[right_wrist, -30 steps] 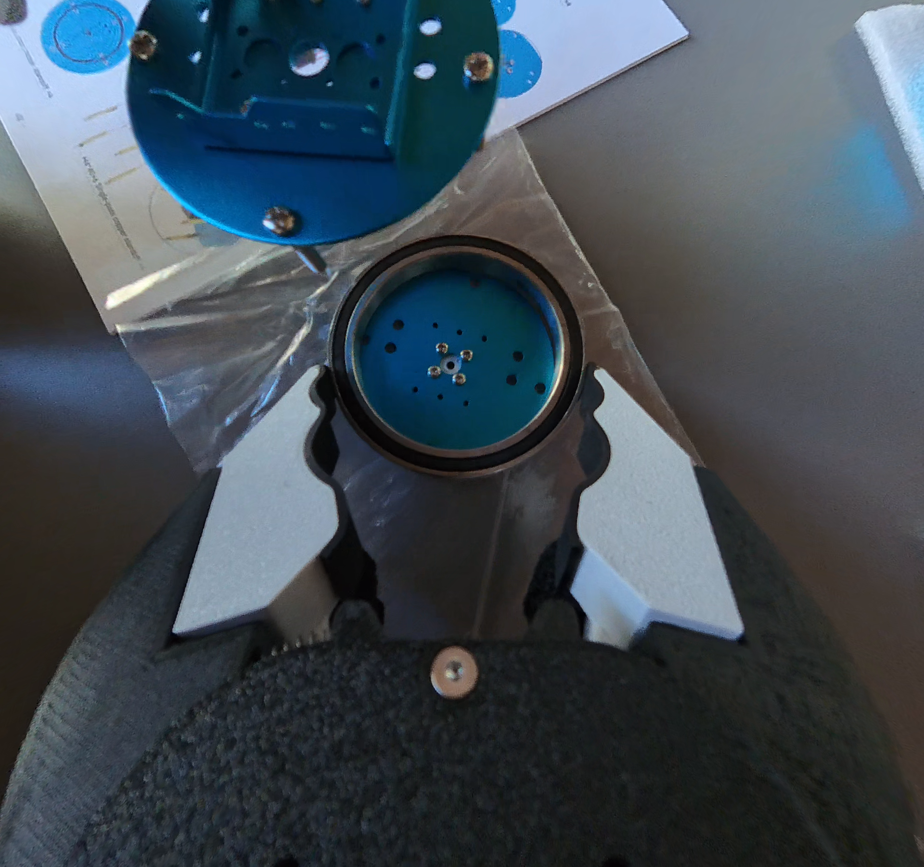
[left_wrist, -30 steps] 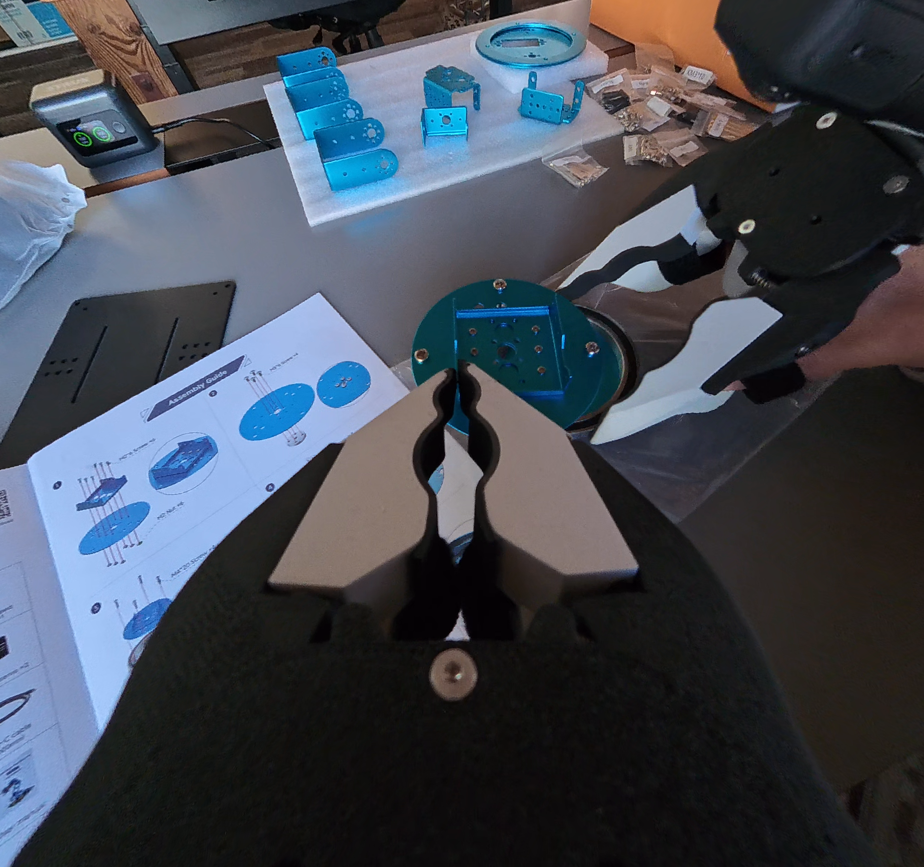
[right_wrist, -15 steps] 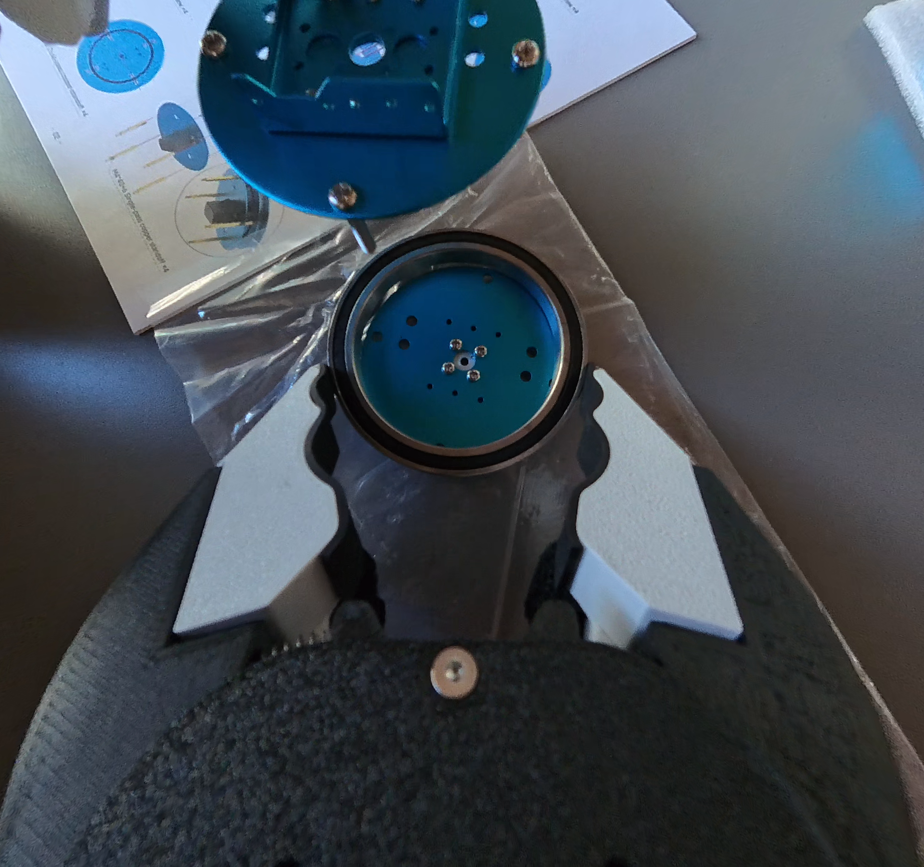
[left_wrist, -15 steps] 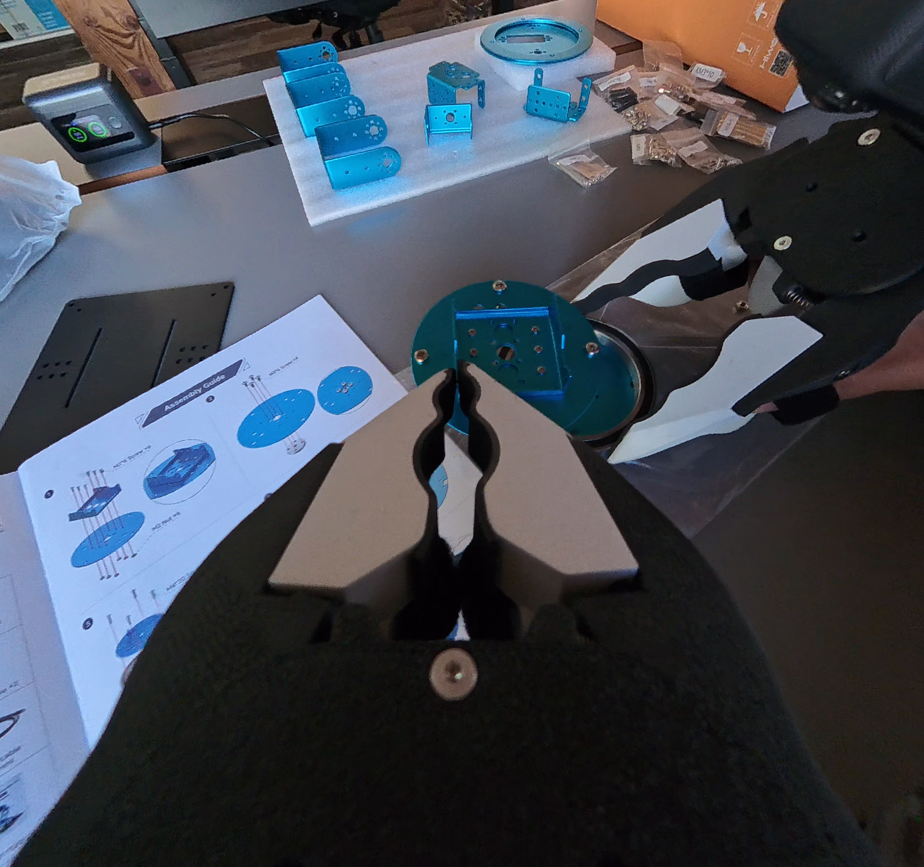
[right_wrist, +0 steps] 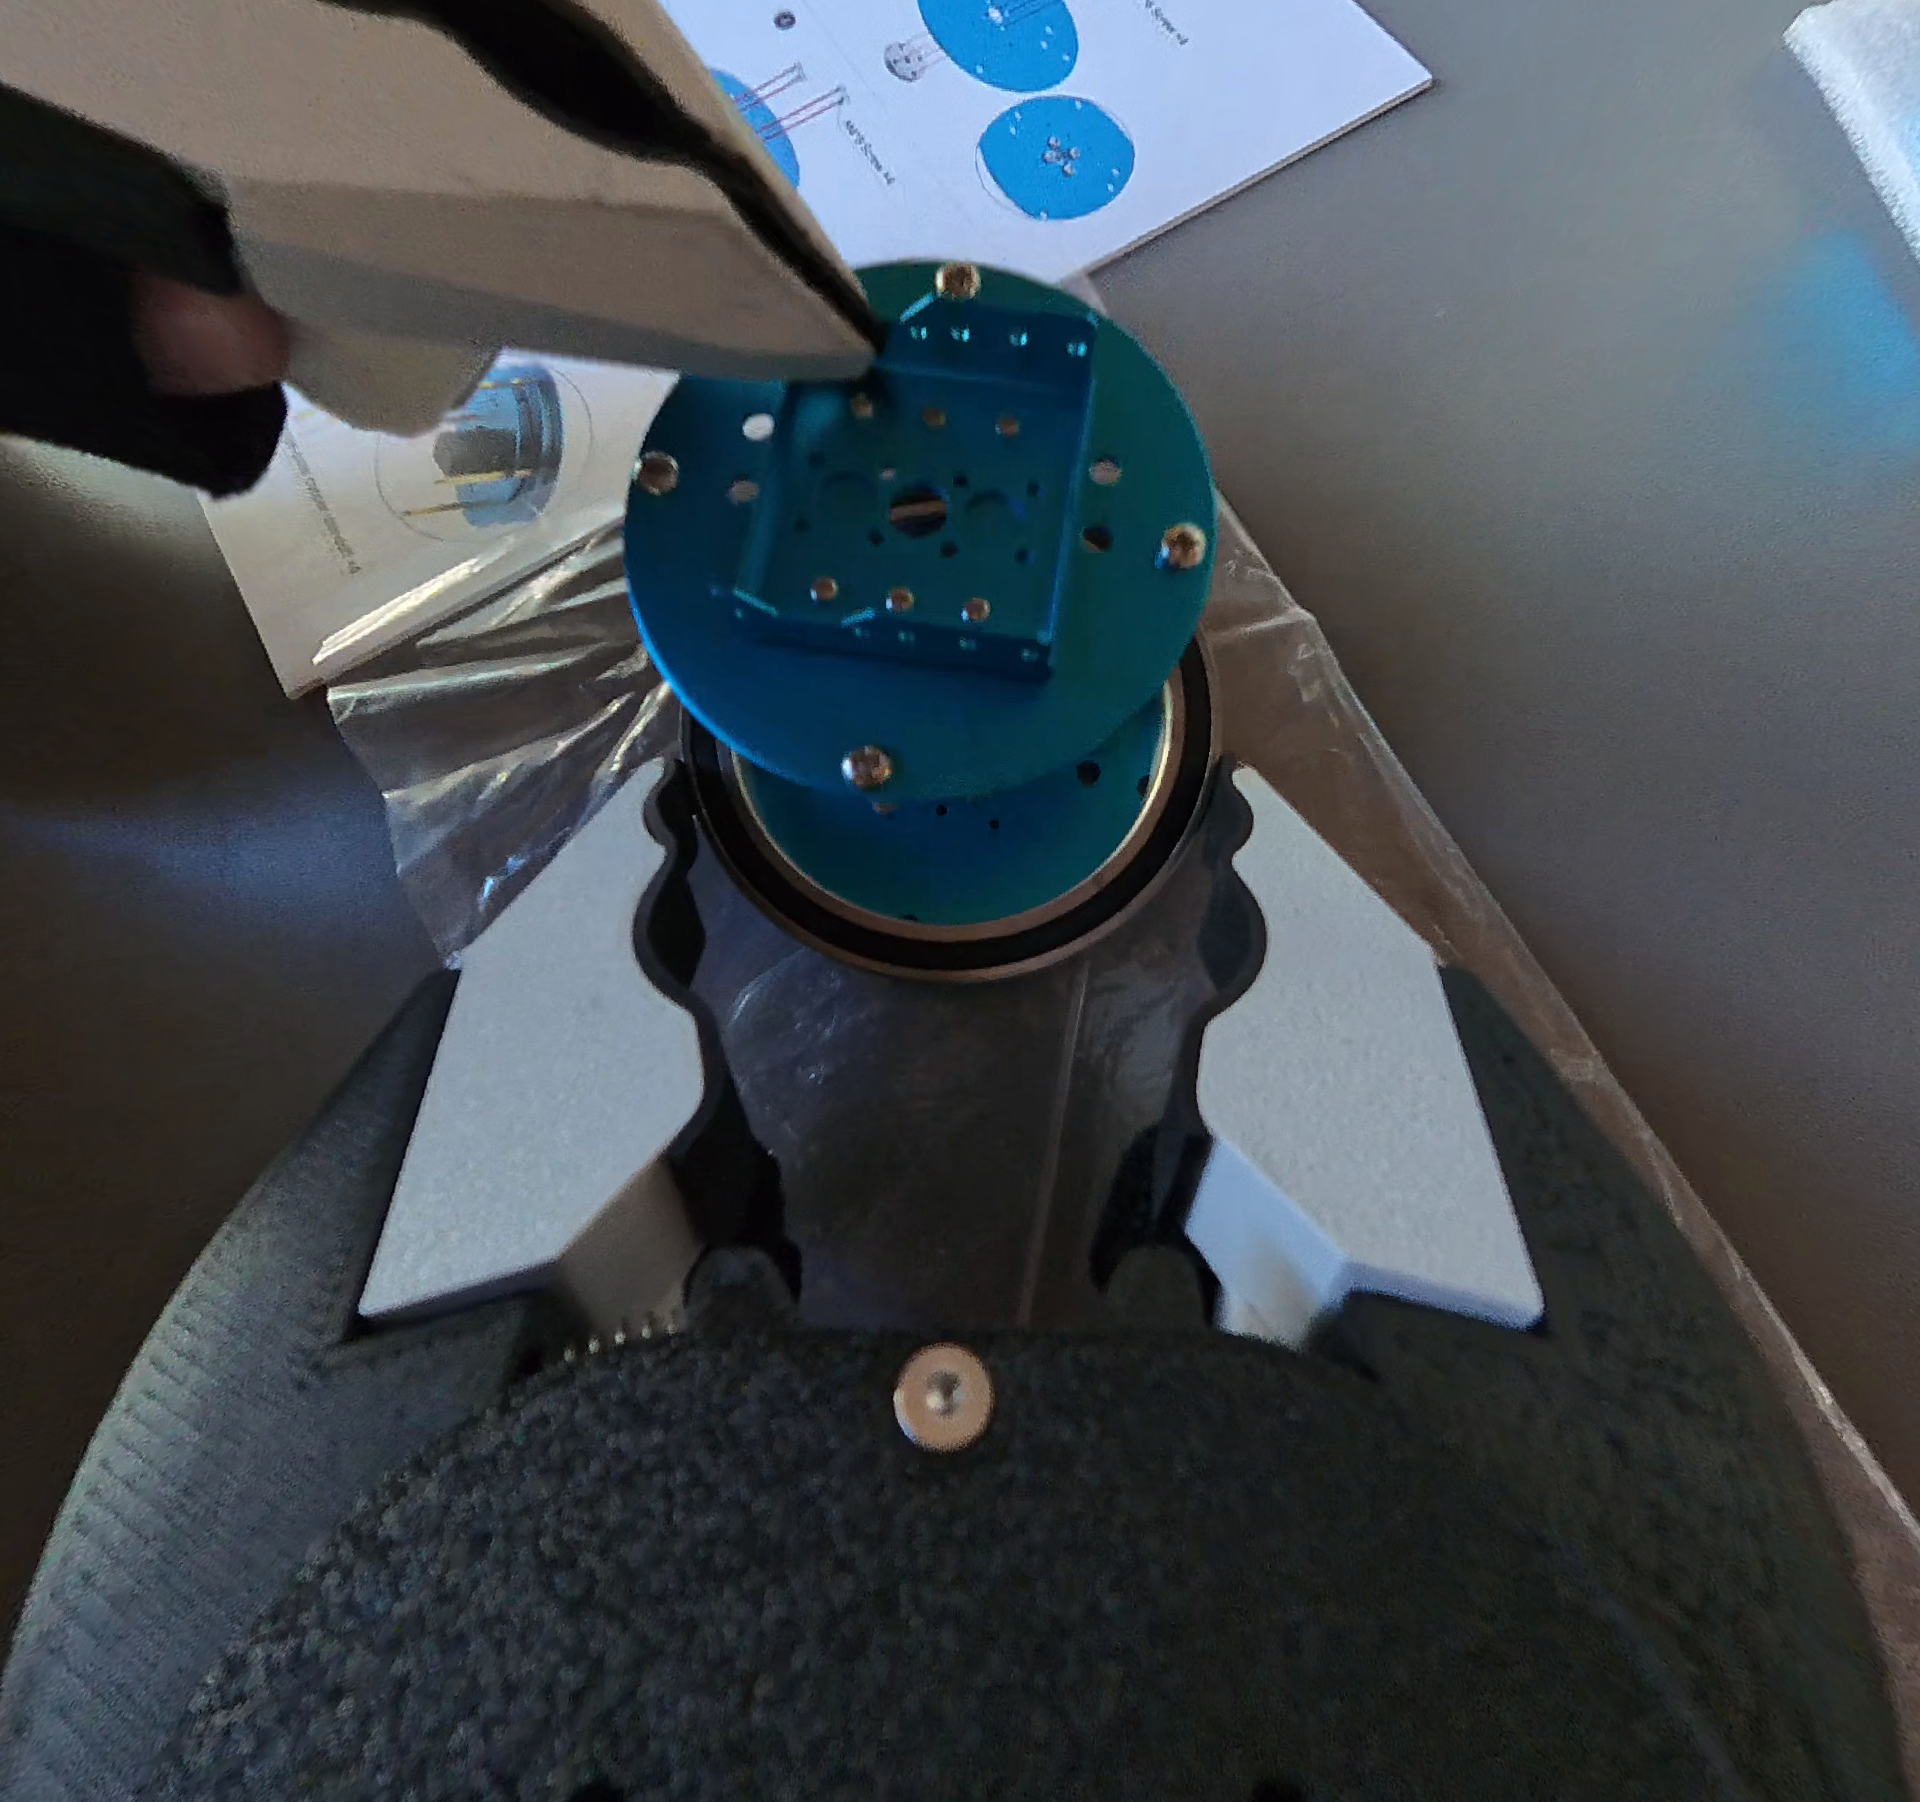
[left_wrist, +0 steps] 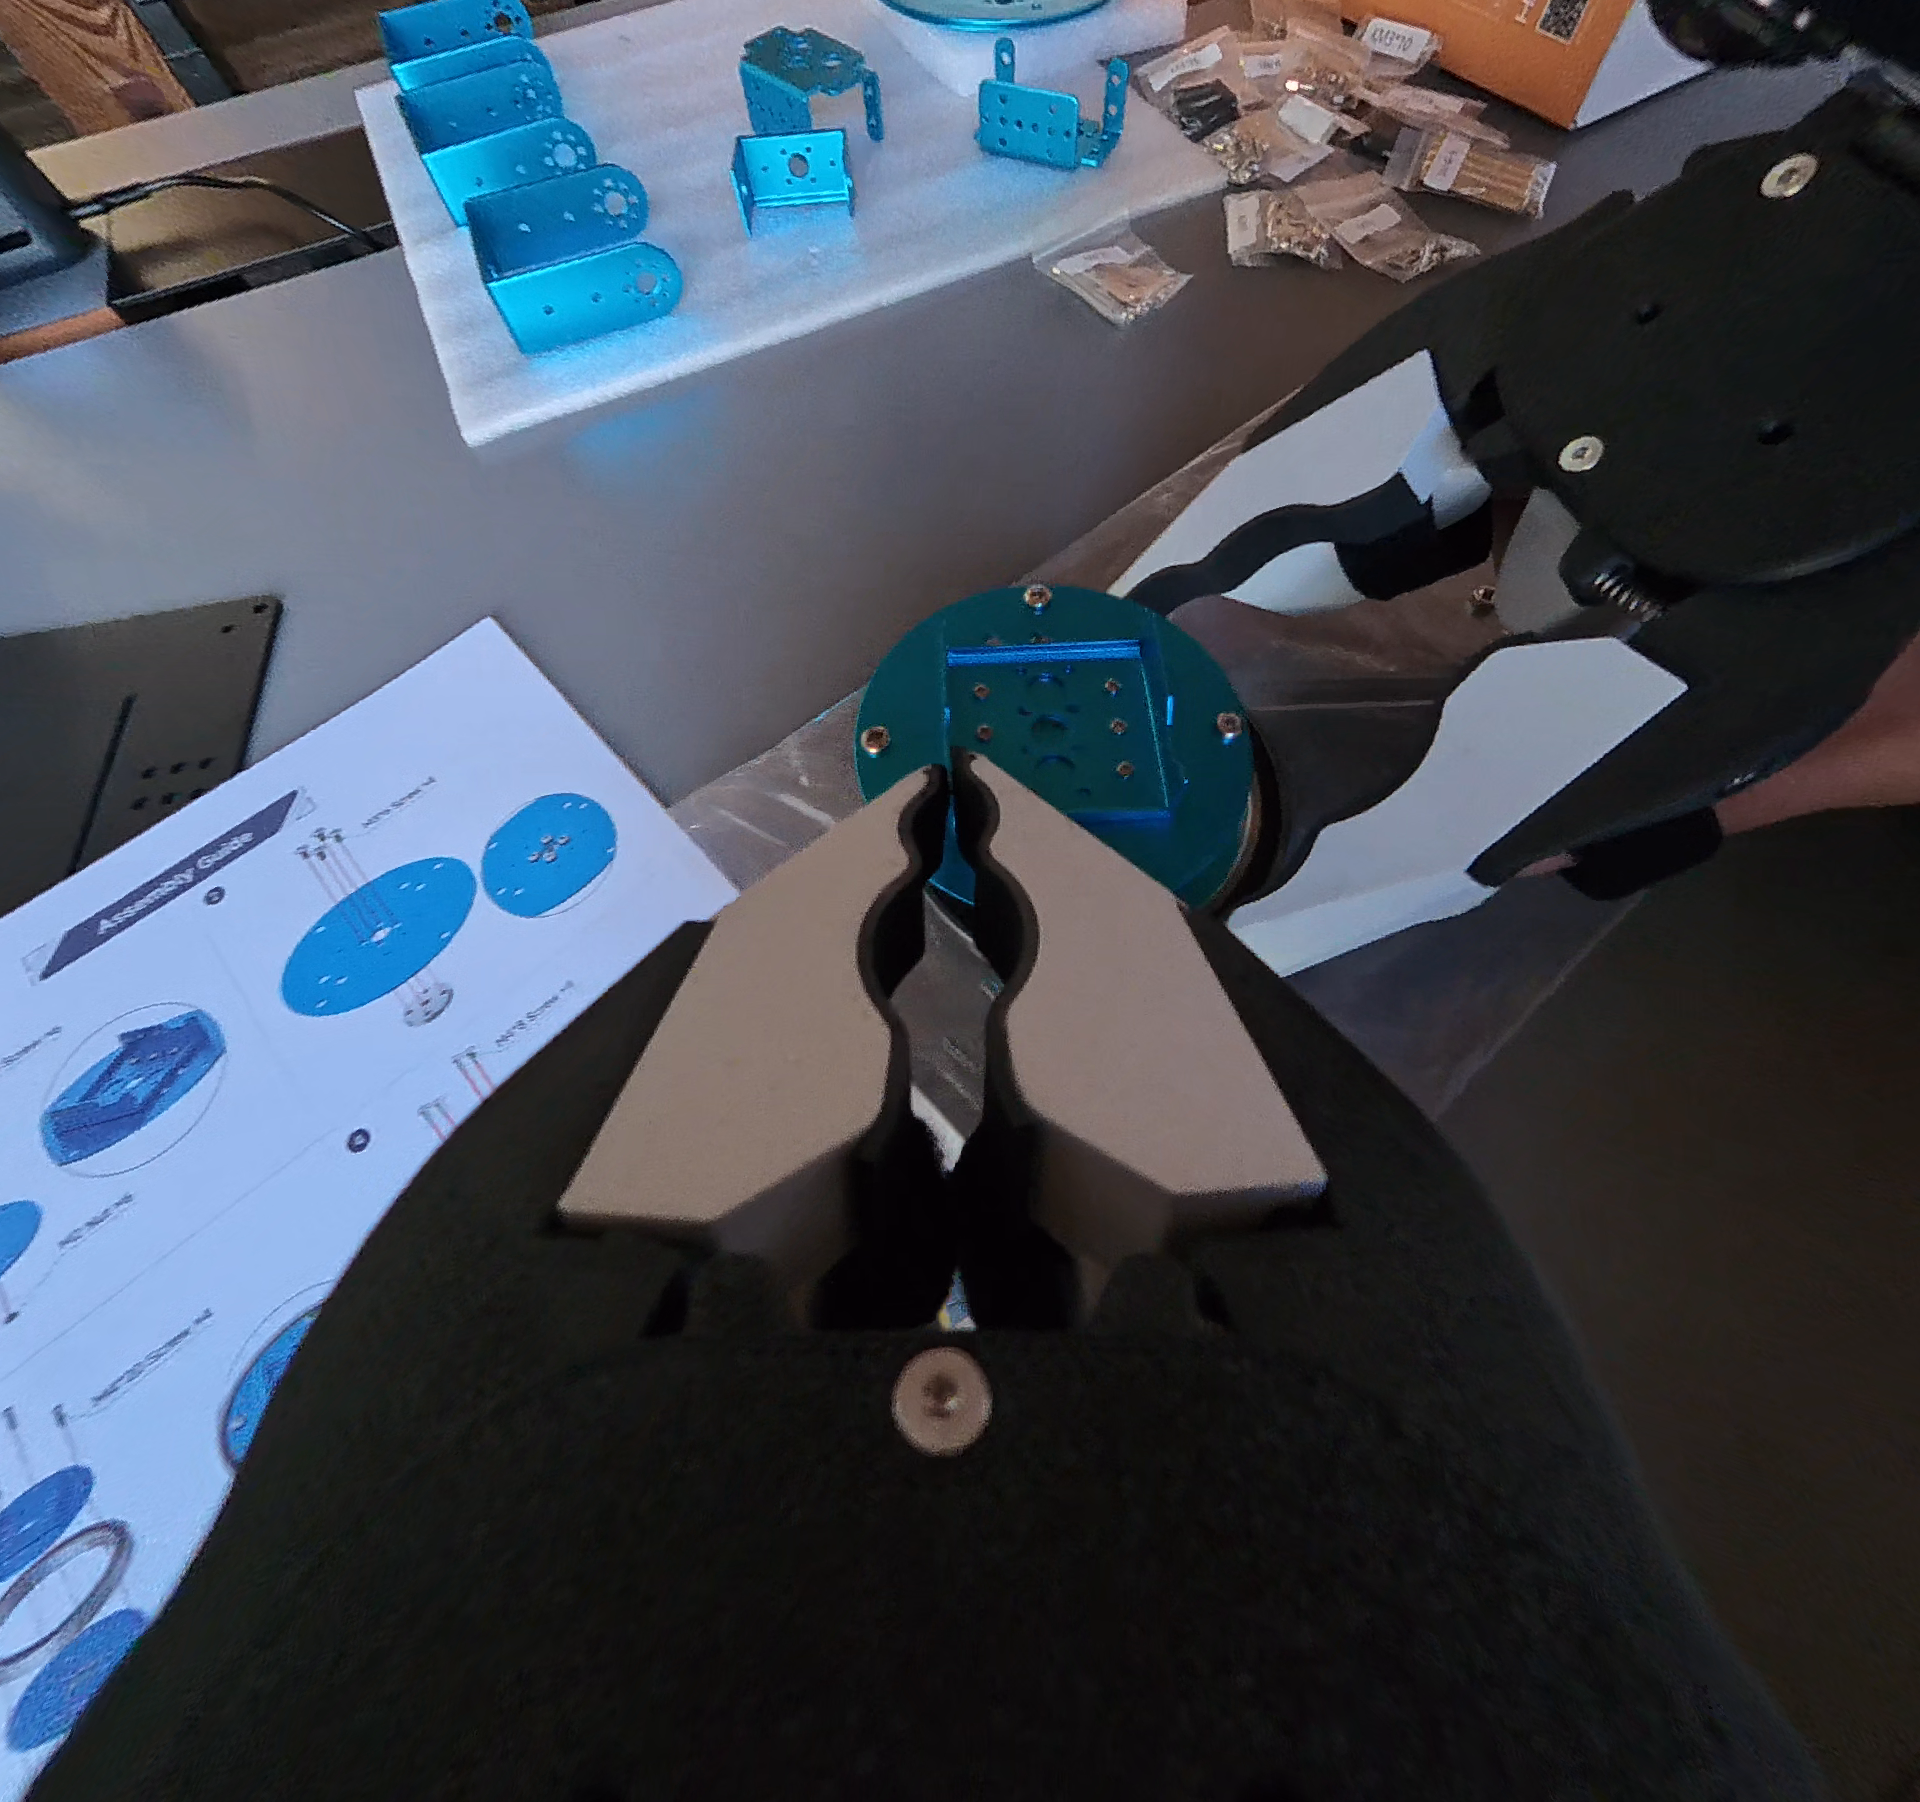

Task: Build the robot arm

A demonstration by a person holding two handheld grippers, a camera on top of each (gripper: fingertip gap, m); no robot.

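Overhead, the left gripper [left_wrist: 948, 773], closed, pinches a blue round plate [right_wrist: 920, 547] above the bearing ring [right_wrist: 951, 931], which the part-open right gripper [right_wrist: 948, 796] brackets.

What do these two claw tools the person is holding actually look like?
Both match. The left claw and the right claw each have a rough-textured black body with a silver screw in the middle. The two fingers are pale grey wedges lined with wavy black pads. Seen from the side, the right one shows a flat black plate with small screws, a spring and a black strap. No cables show.
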